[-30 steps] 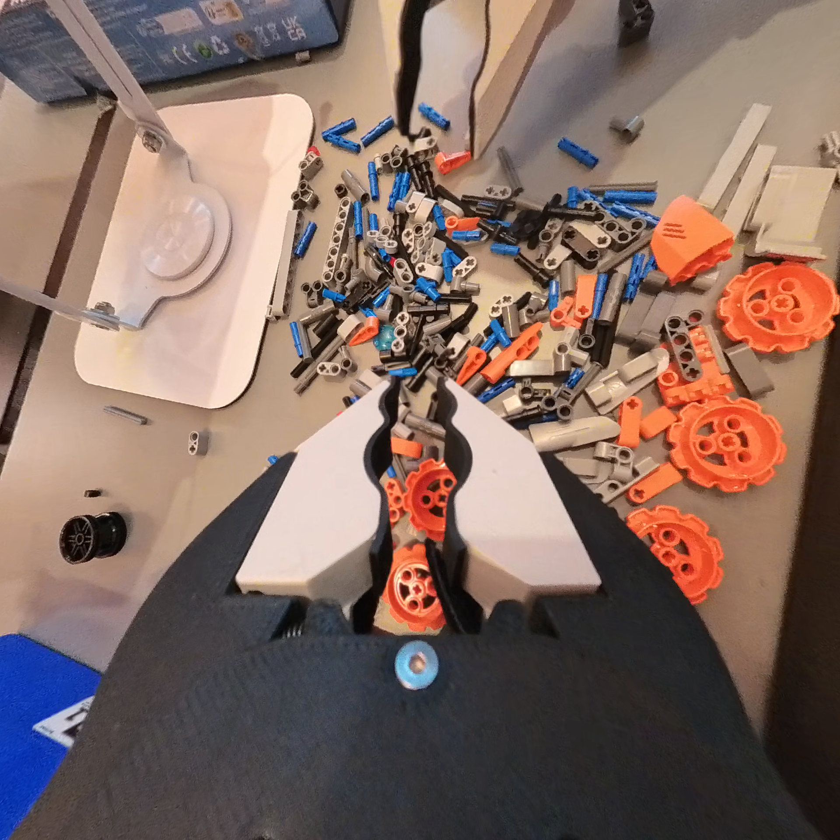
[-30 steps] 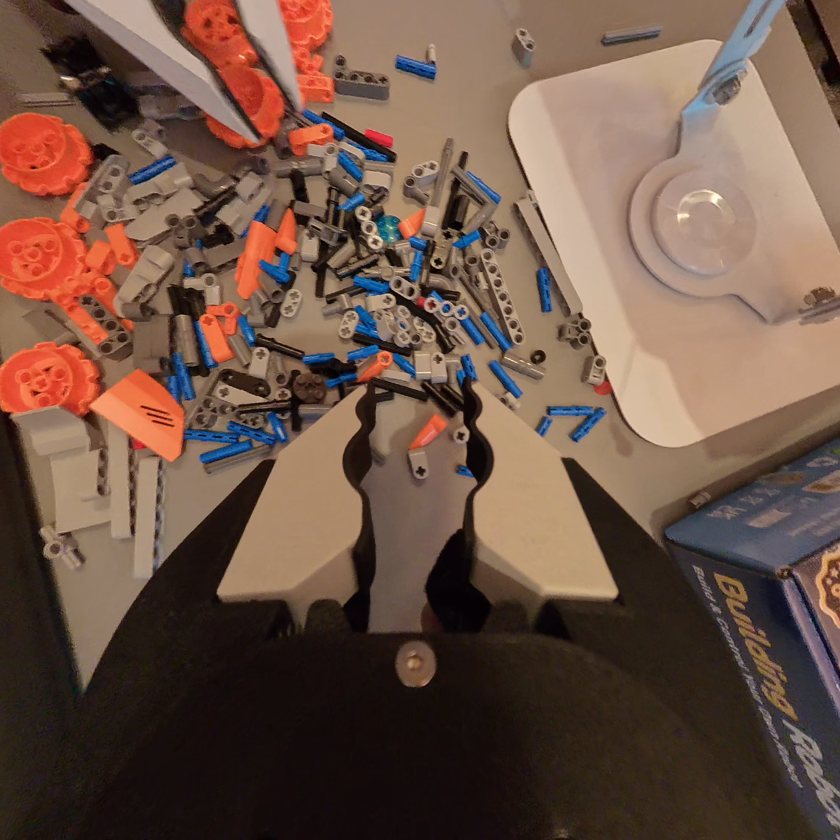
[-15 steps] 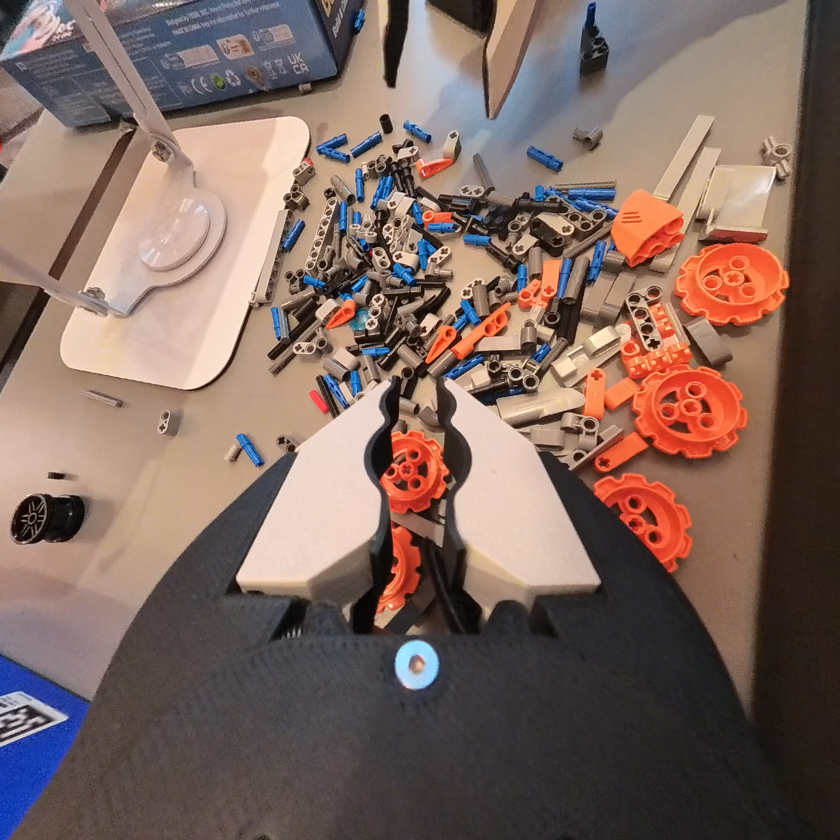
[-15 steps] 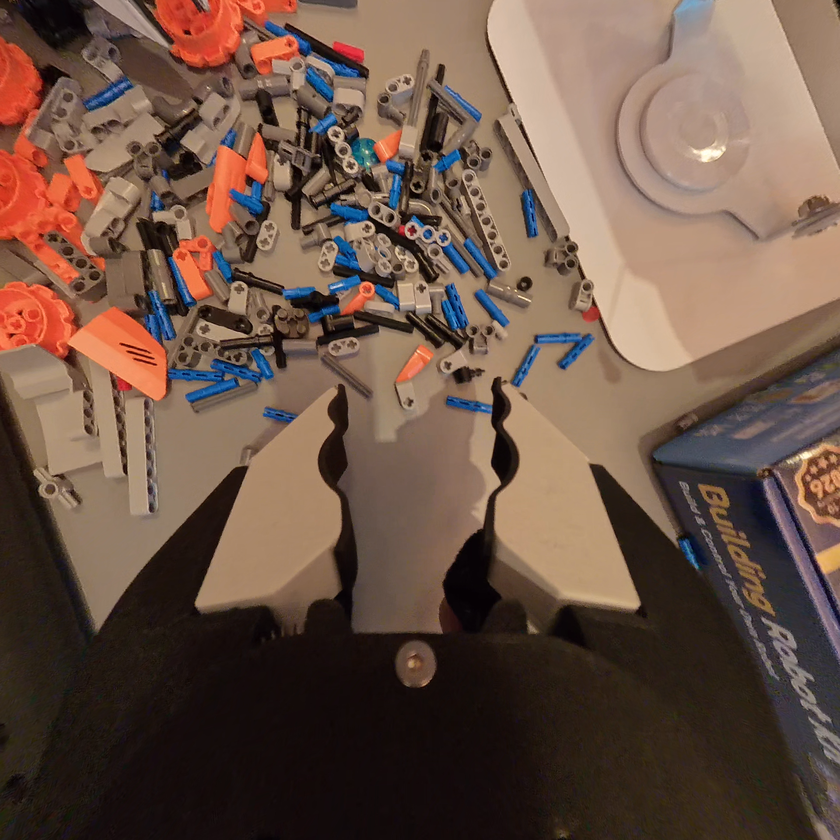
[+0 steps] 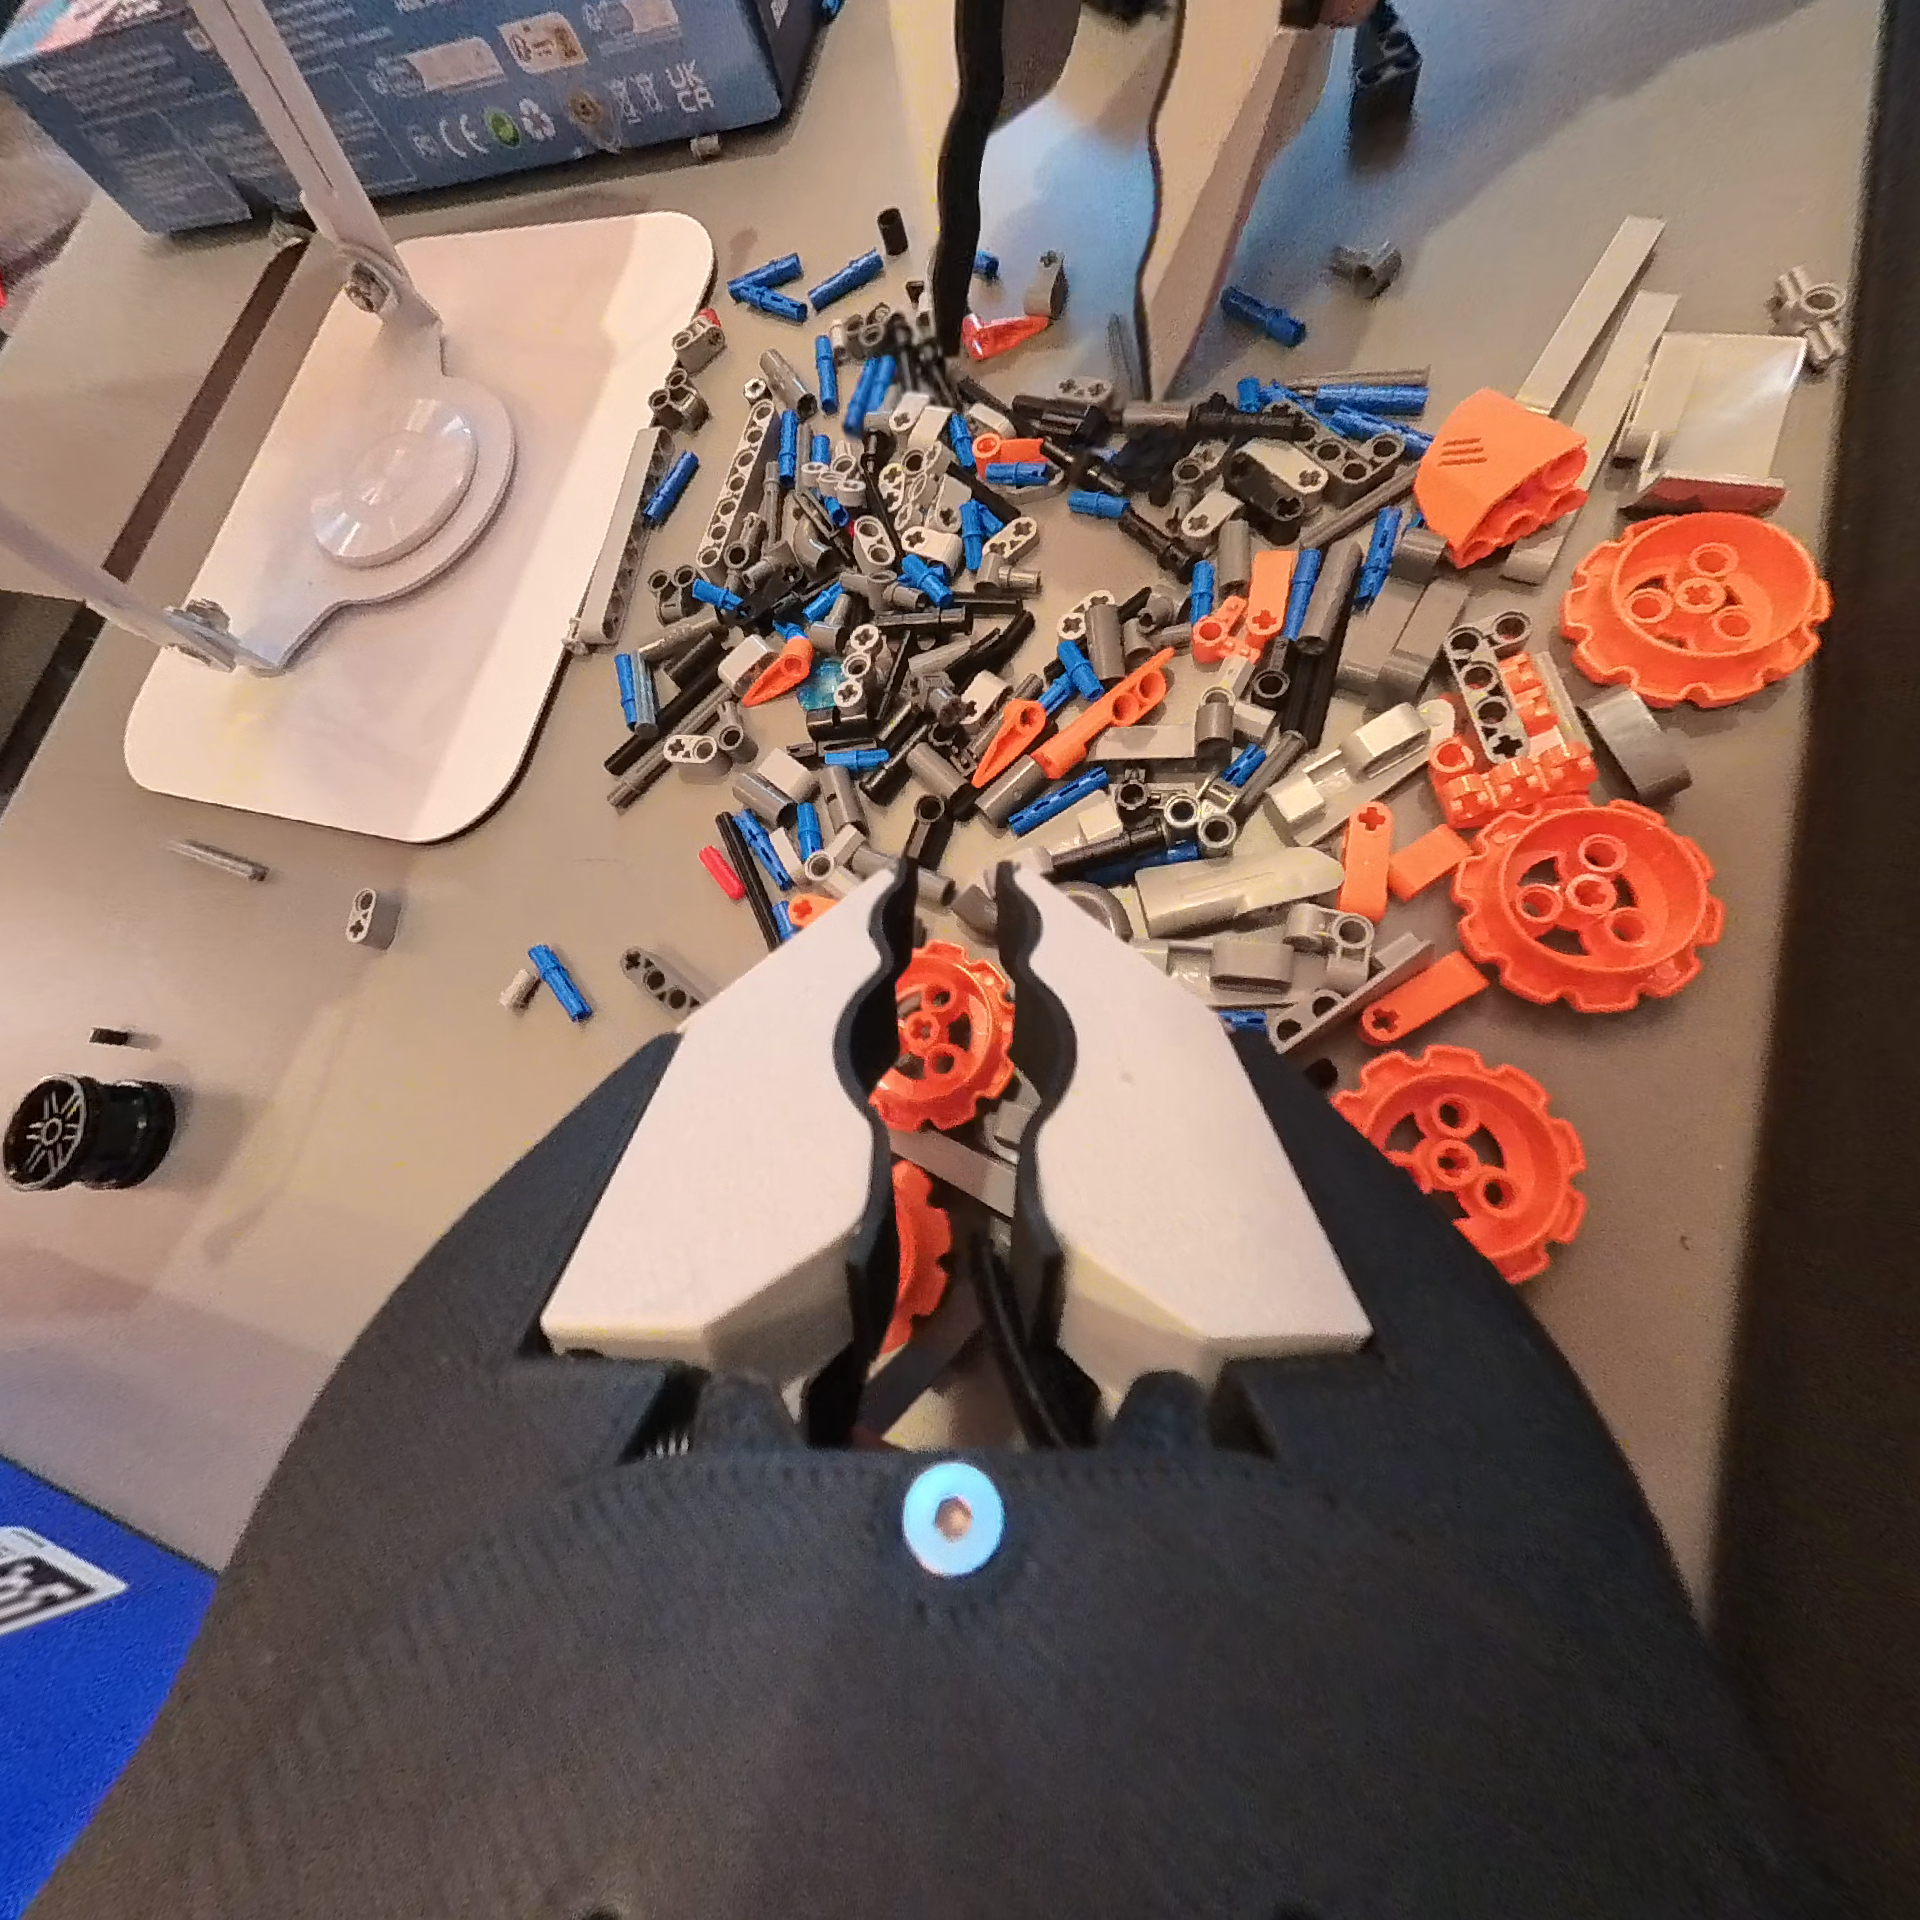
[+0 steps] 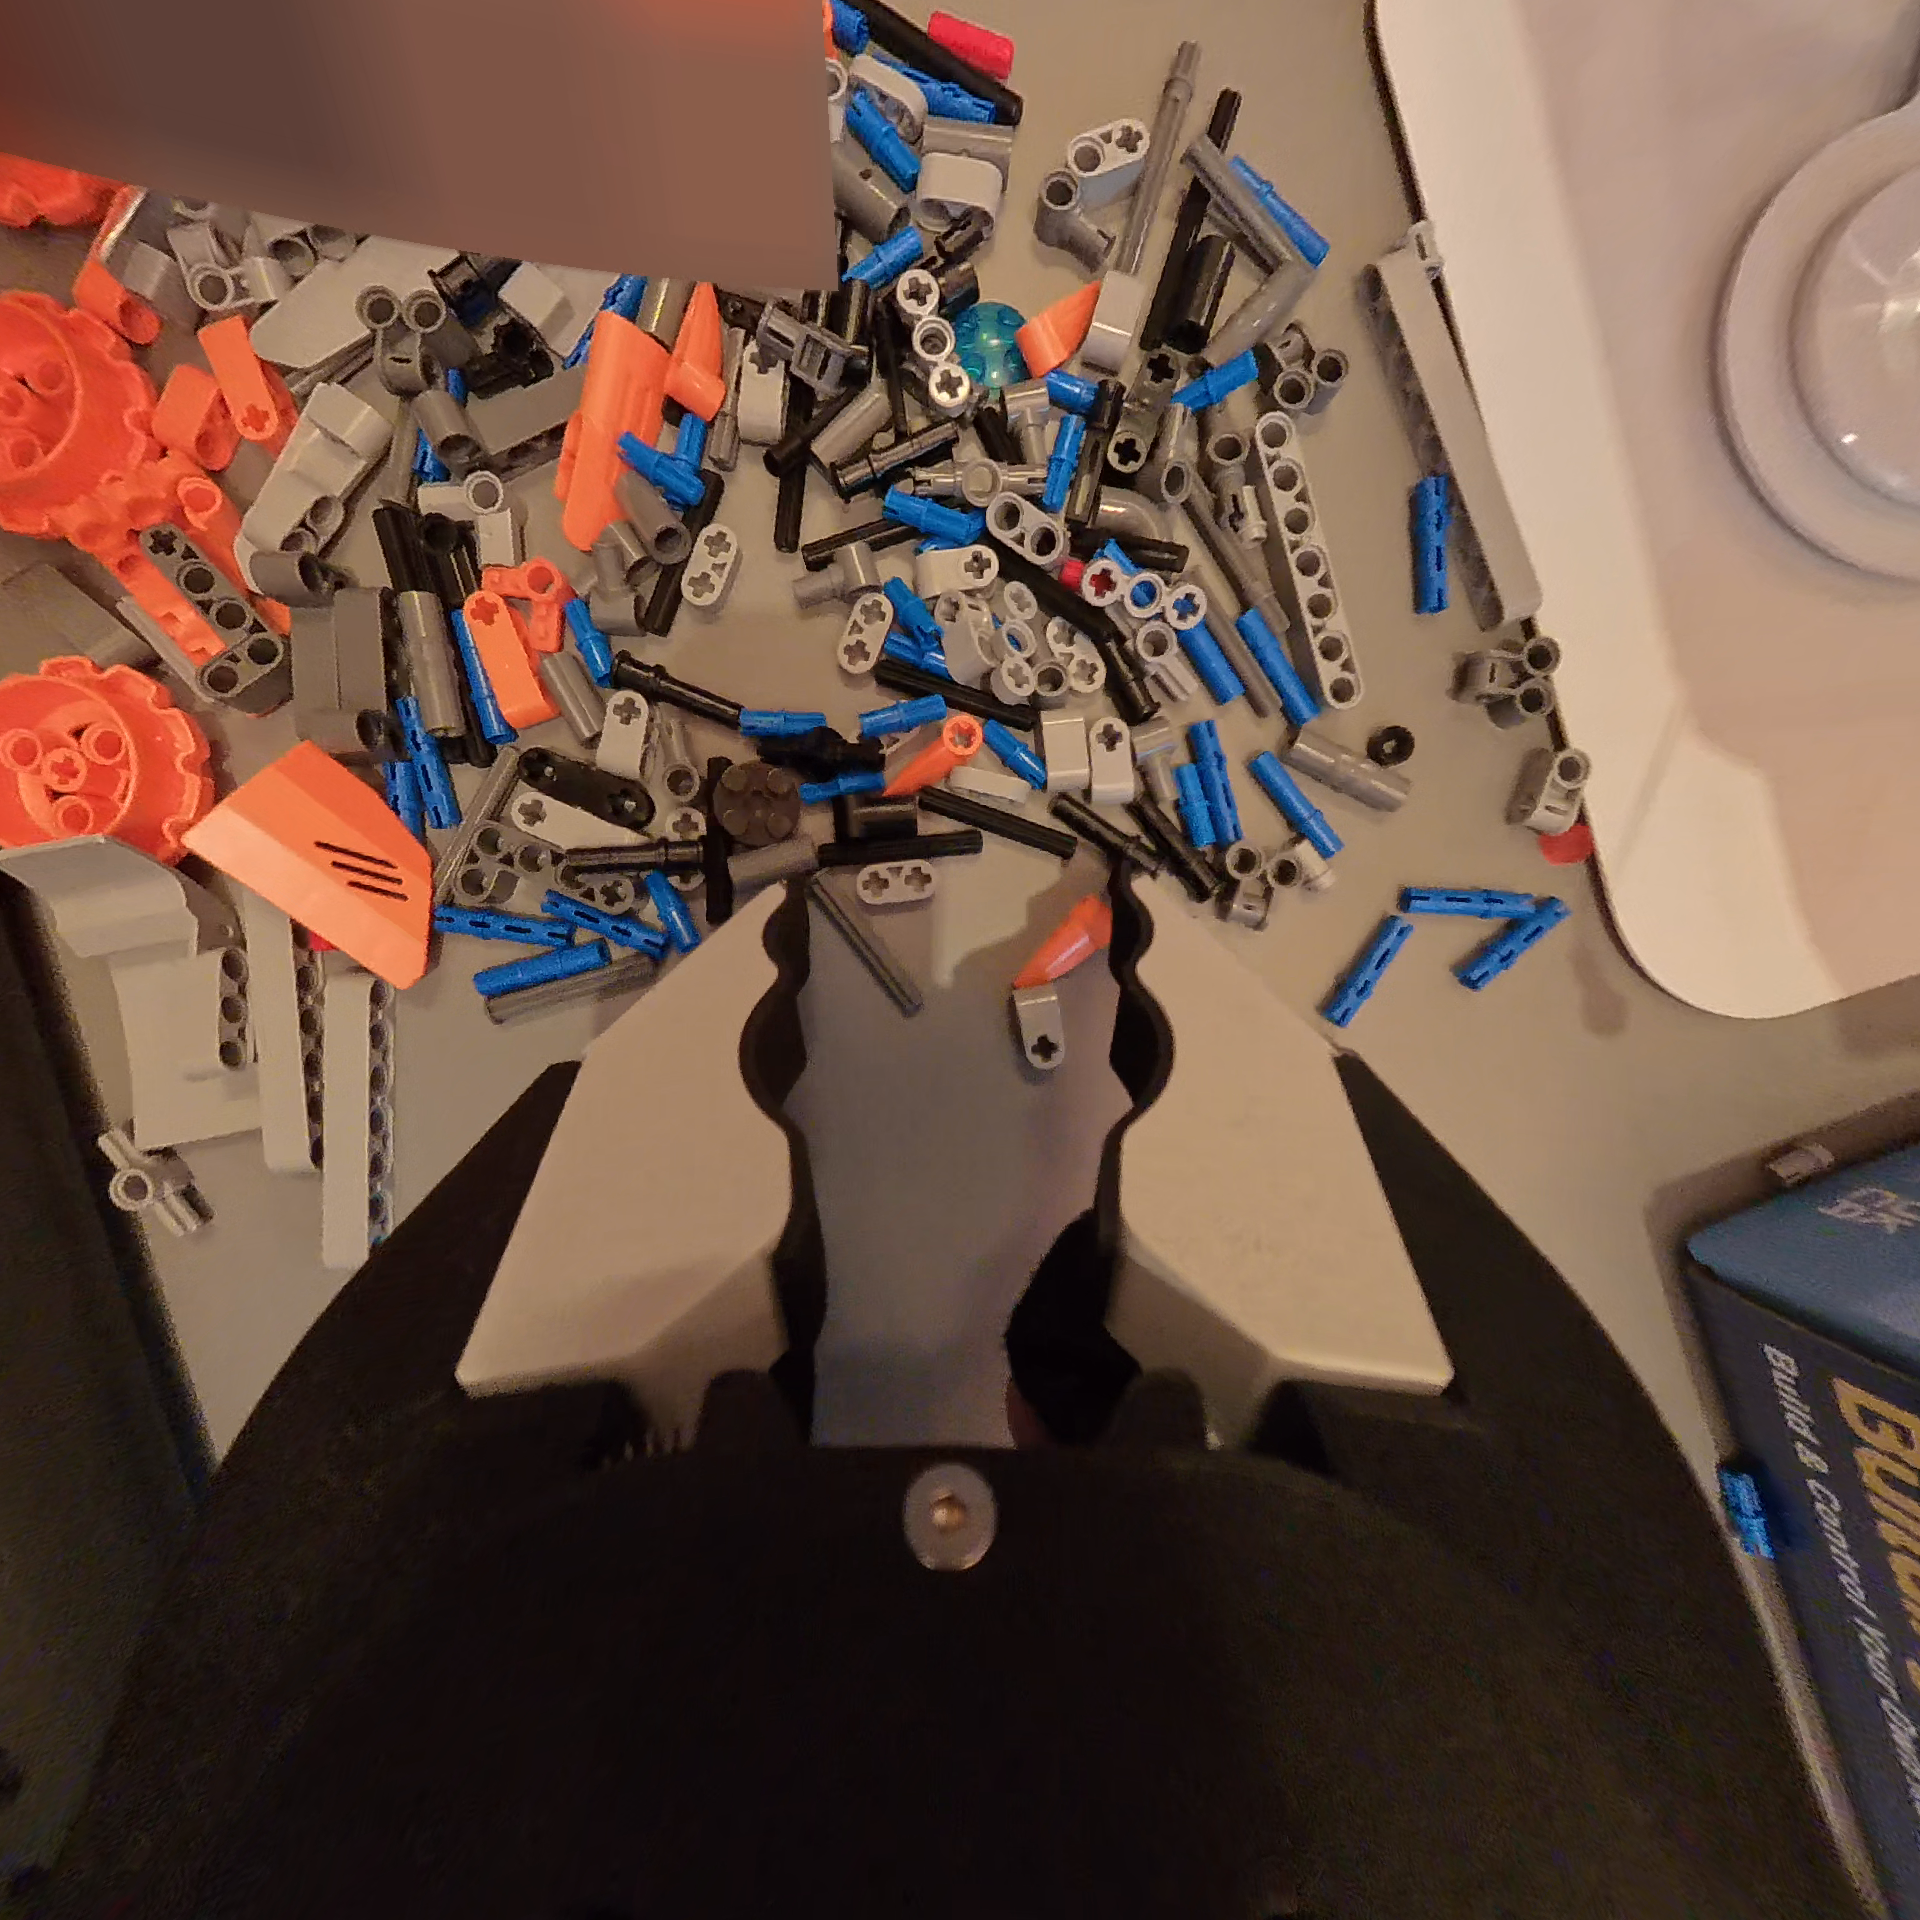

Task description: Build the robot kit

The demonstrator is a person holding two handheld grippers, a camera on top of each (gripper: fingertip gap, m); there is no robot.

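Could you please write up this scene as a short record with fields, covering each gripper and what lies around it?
Surface: grey table
Left gripper: jaws nearly closed on an assembly with orange gears
Right gripper: jaws open, empty, low over the pile's edge
Nearest right gripper: orange cone and grey connector by the right-hand jaw
Pile: blue pins, black axles, grey beams, orange parts
Loose gears: beside the pile
Also: white base plate, blue box, black wheel

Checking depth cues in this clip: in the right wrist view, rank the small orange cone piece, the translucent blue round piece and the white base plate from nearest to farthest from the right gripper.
1. Small orange cone piece, just inside the right gripper, by its right fingertip.
2. Translucent blue round piece, ahead in the pile's middle.
3. White base plate, far right edge.
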